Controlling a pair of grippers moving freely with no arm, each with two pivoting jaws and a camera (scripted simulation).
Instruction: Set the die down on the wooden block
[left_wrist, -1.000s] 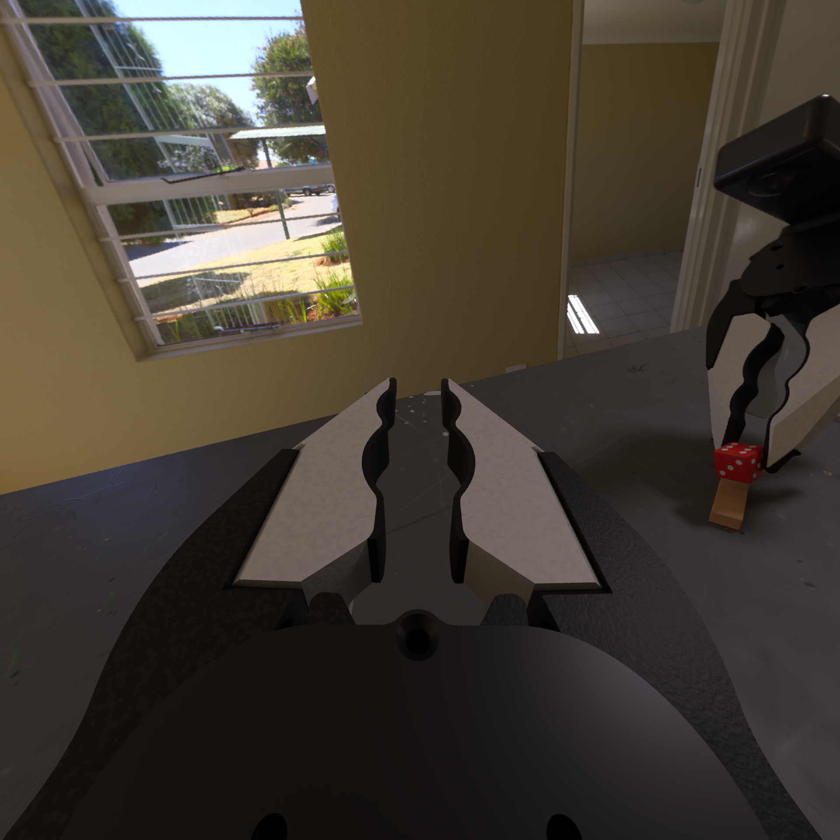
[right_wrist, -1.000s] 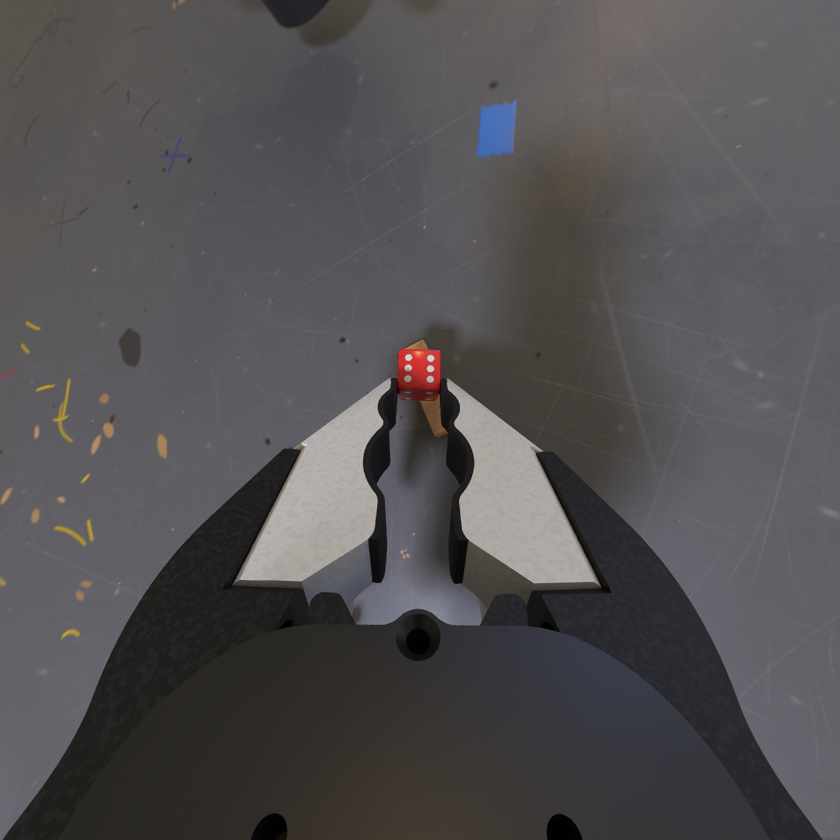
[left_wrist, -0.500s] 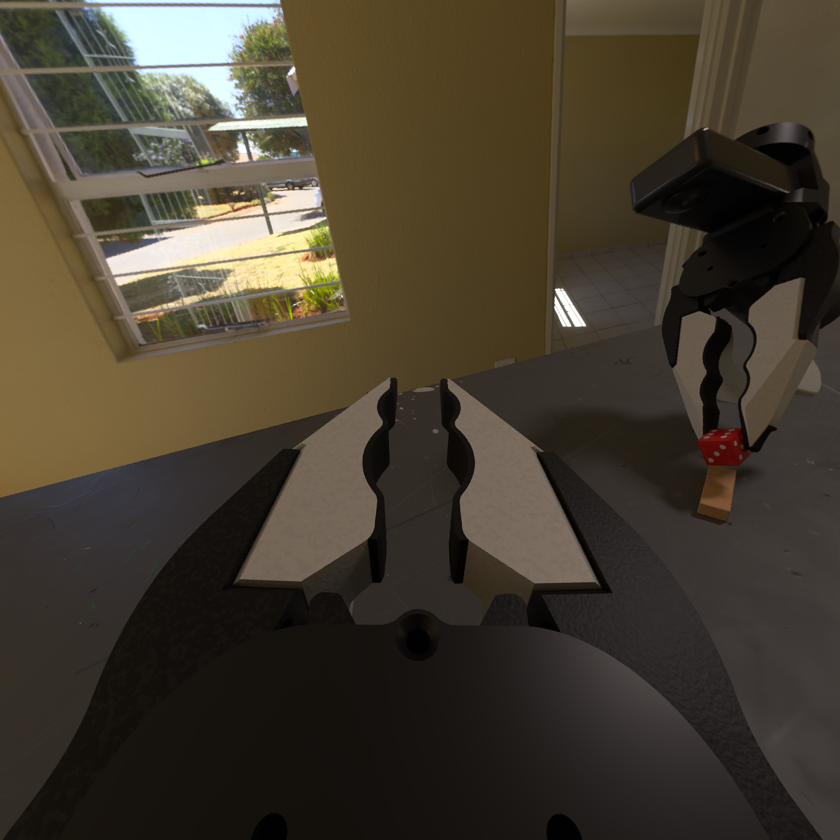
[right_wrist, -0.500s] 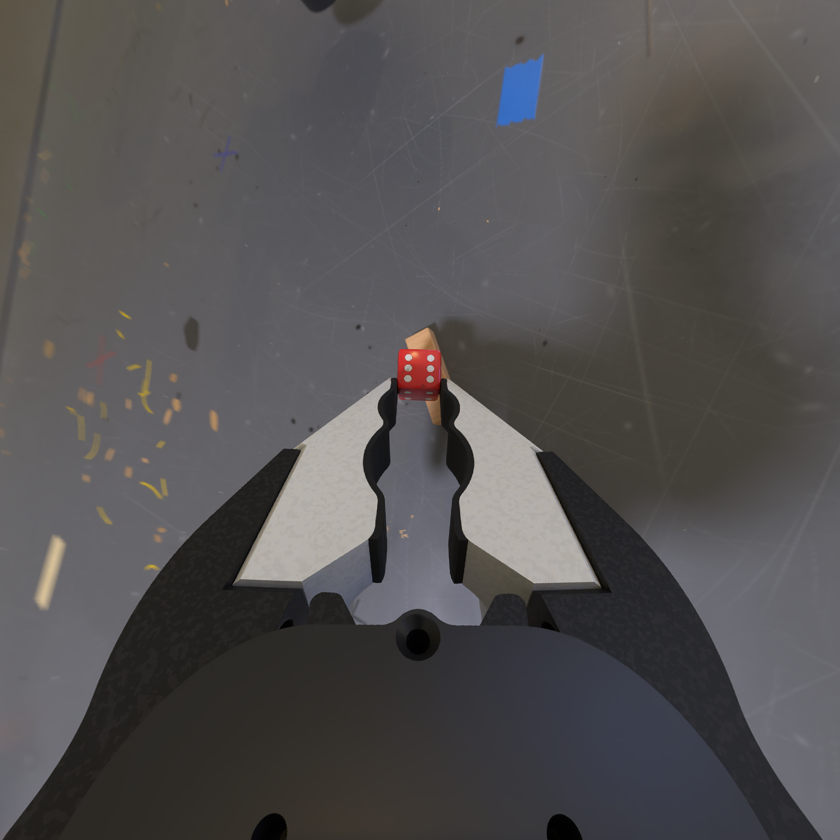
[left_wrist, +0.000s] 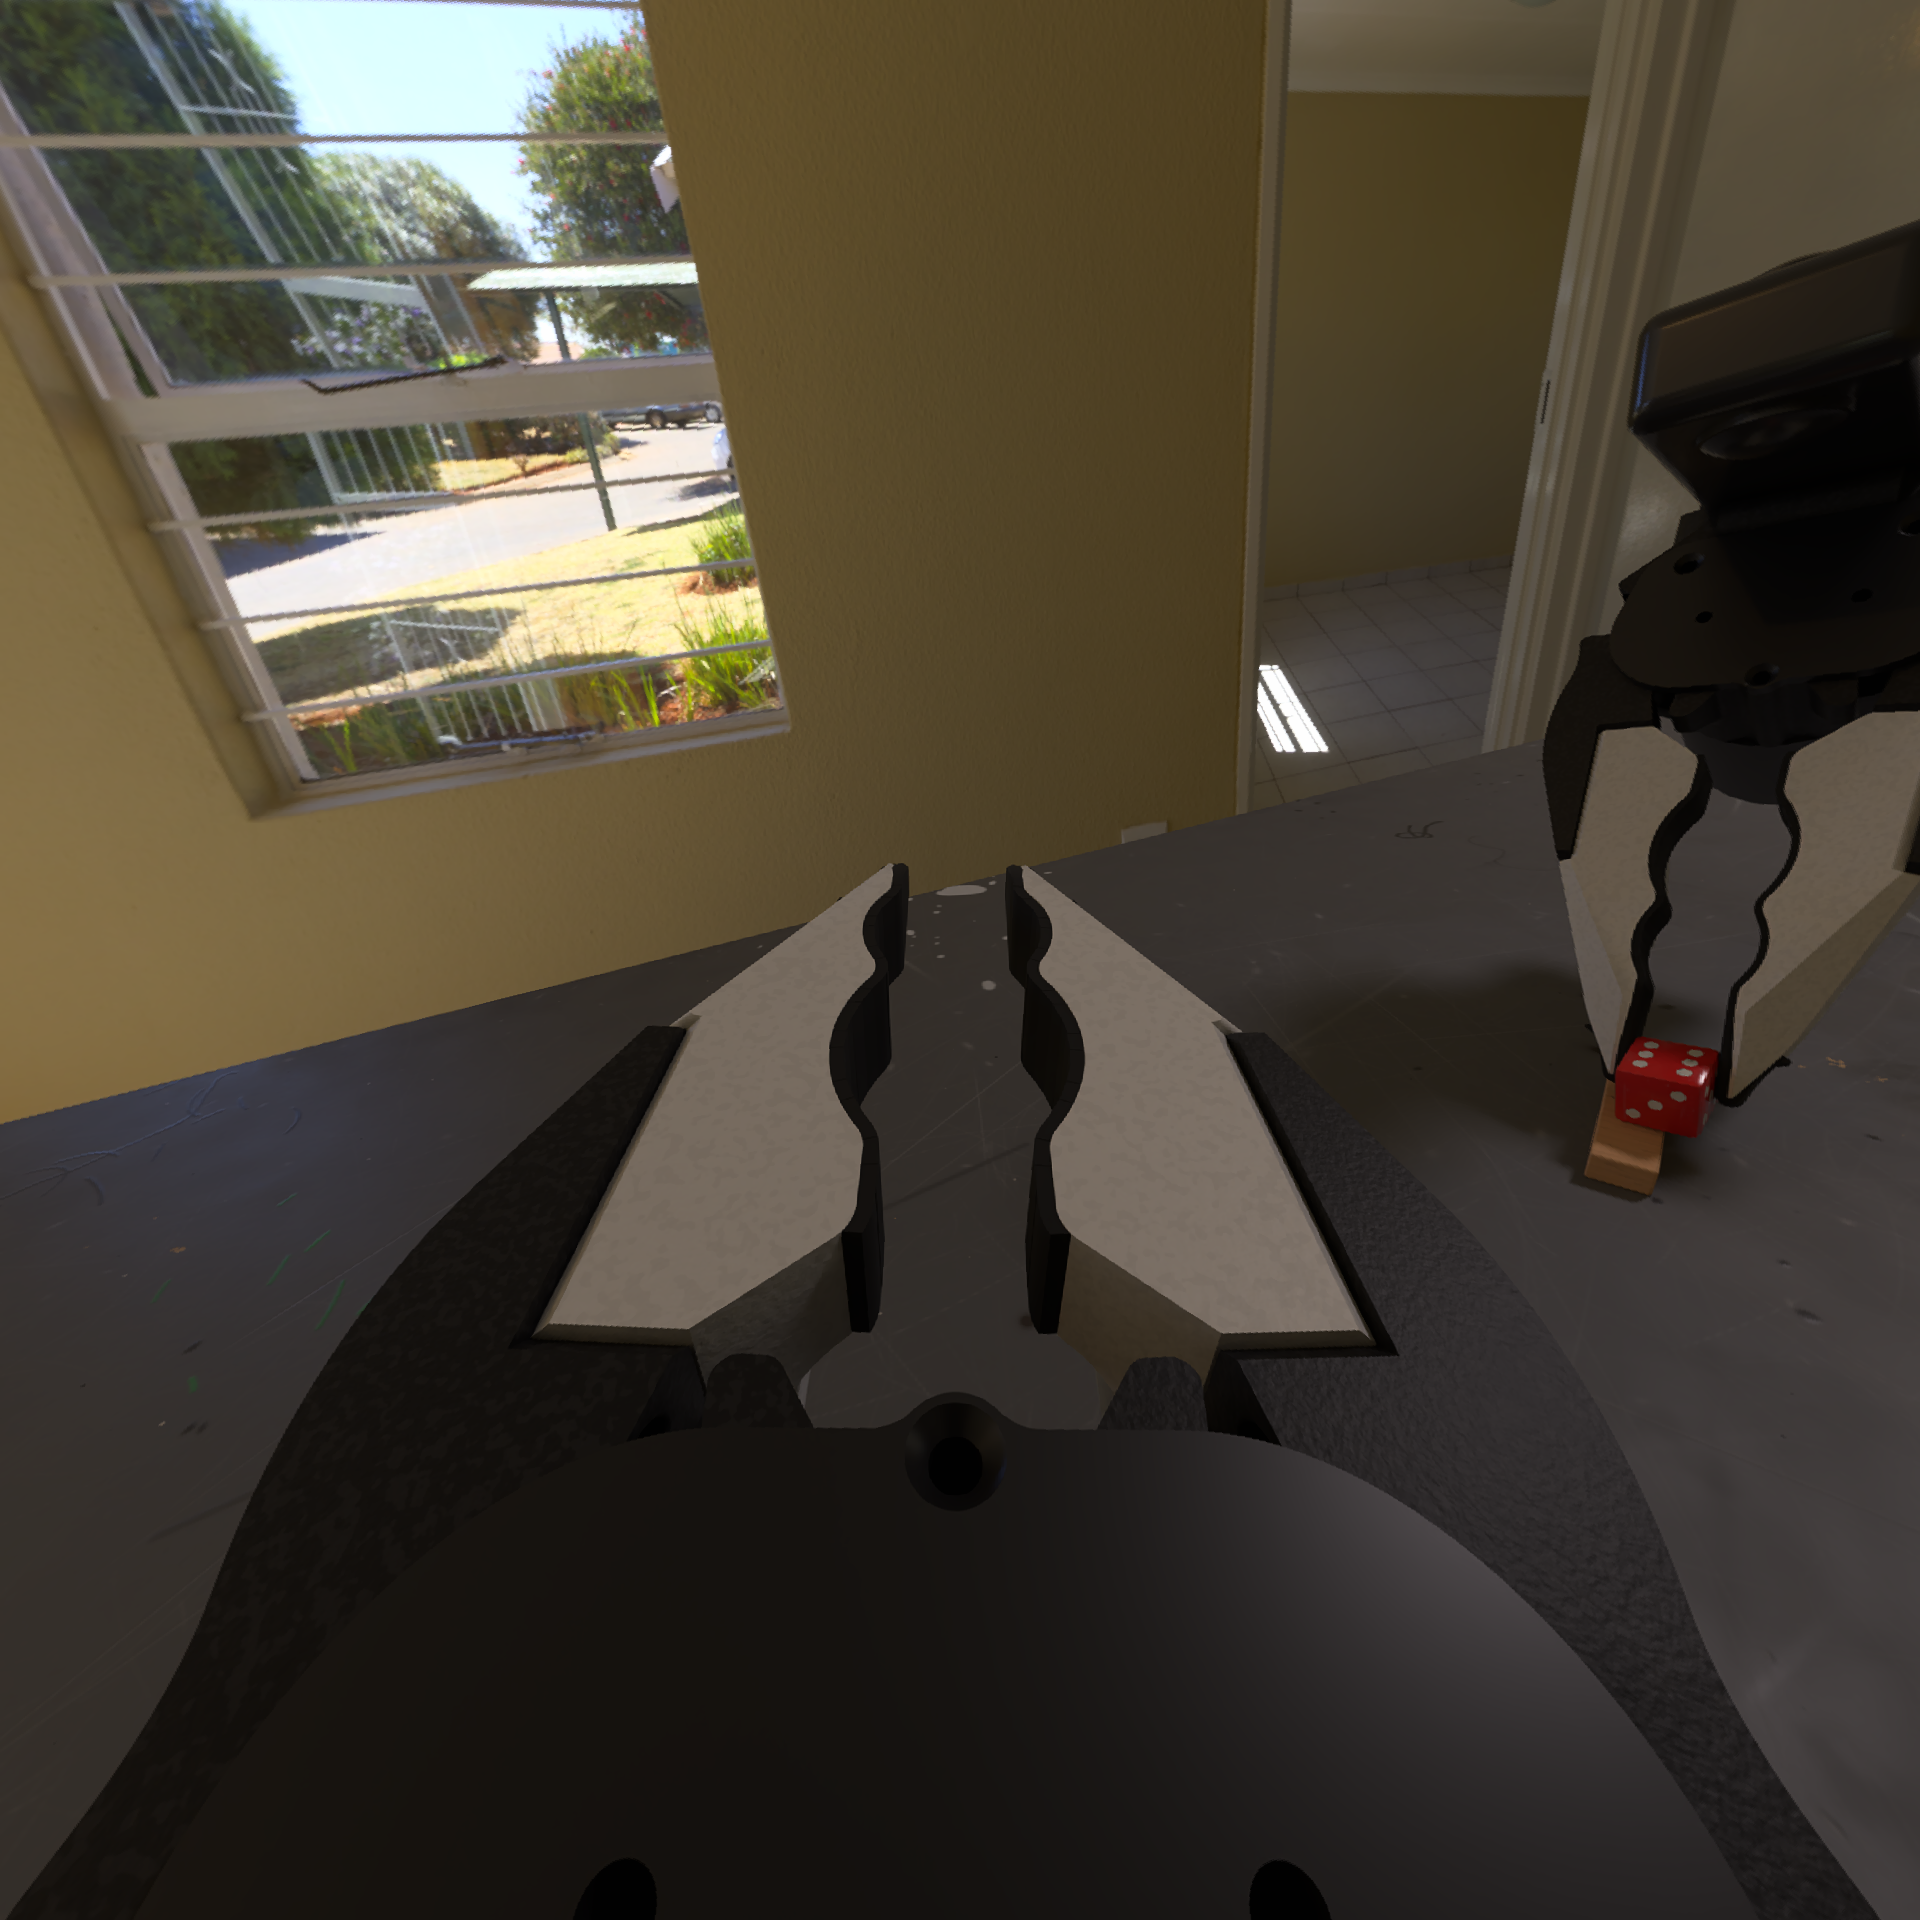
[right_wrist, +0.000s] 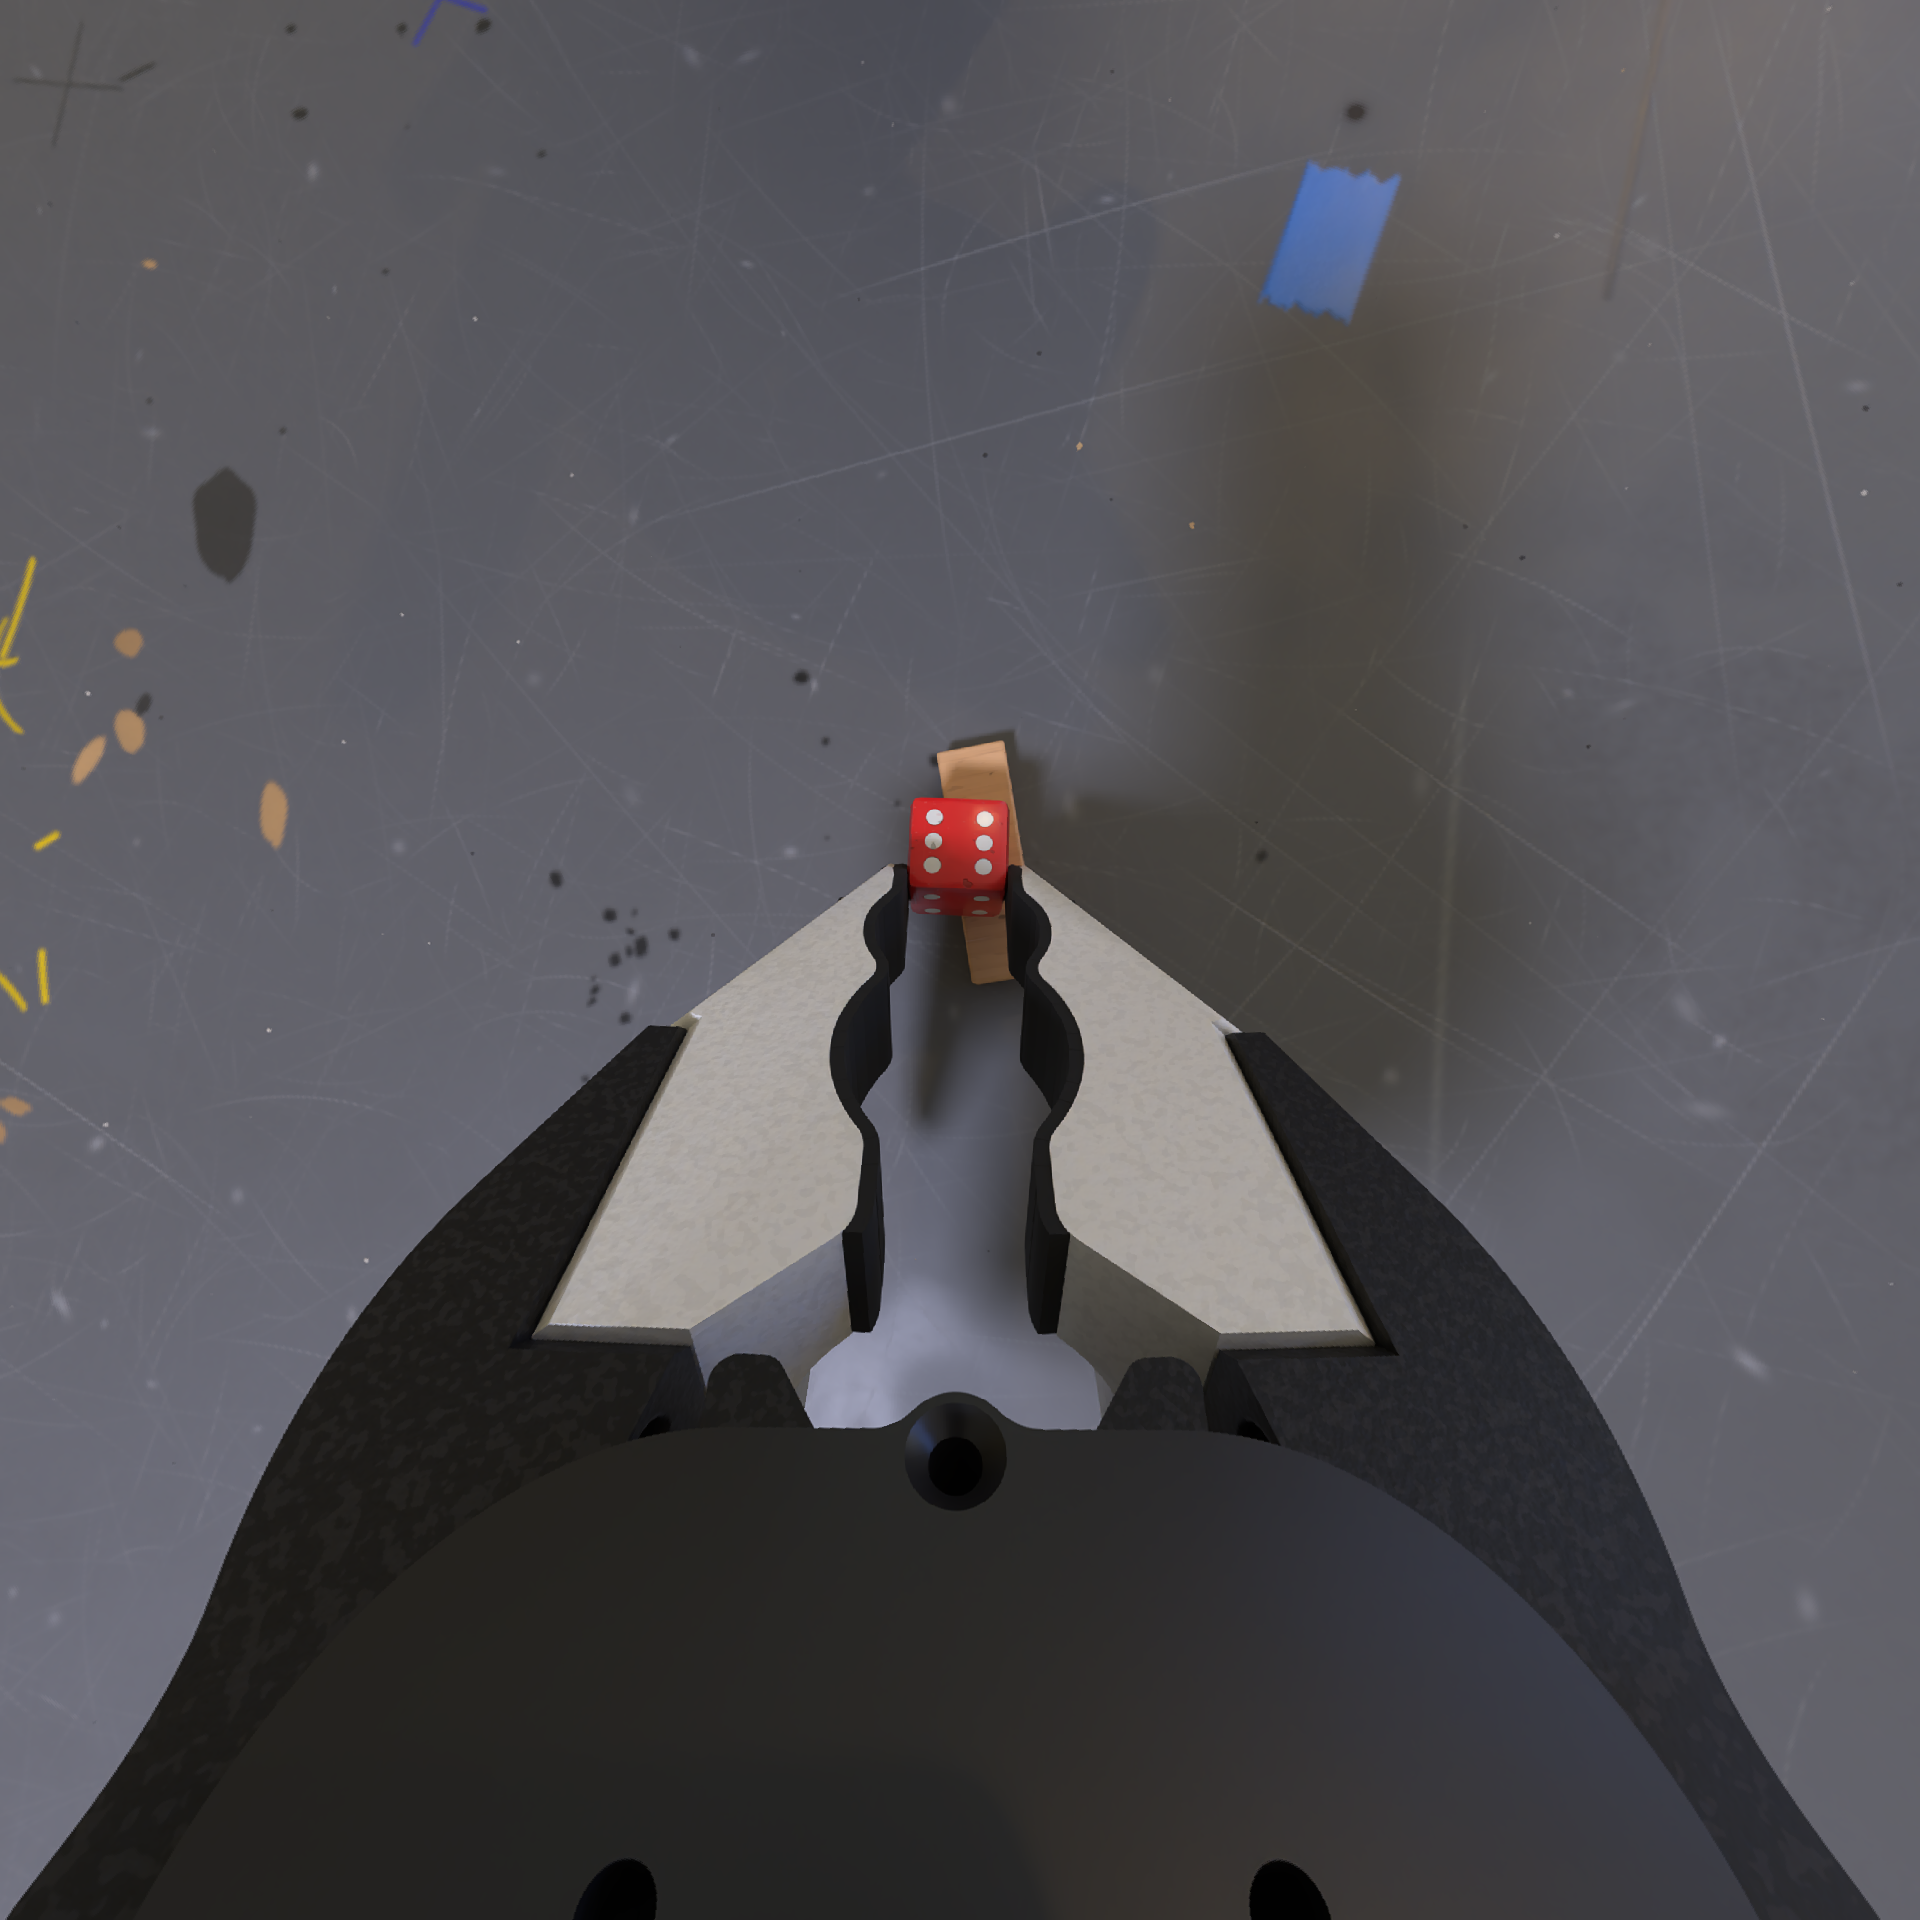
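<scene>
A small red die (right_wrist: 958, 852) with white pips sits pinched between the fingertips of my right gripper (right_wrist: 956, 885), which points straight down at the table. A small tan wooden block (right_wrist: 985, 774) lies directly under the die, partly hidden by it. In the left wrist view the right gripper (left_wrist: 1678, 1081) stands upright at the far right, and the die (left_wrist: 1665, 1089) is at or just above the upper end of the block (left_wrist: 1621, 1155); I cannot tell if they touch. My left gripper (left_wrist: 956, 883) is open and empty, low over the table, well left of the block.
The dark grey scratched table (left_wrist: 312, 1195) carries a strip of blue tape (right_wrist: 1330, 241) beyond the block and yellow and tan paint flecks (right_wrist: 125, 727) at the left. A yellow wall with a window (left_wrist: 416, 416) and a doorway (left_wrist: 1382, 520) lie past the table's far edge.
My right gripper has turned more square to the left wrist view and lowered the die onto or just over the block, still holding it. The left gripper's jaws have not changed.
</scene>
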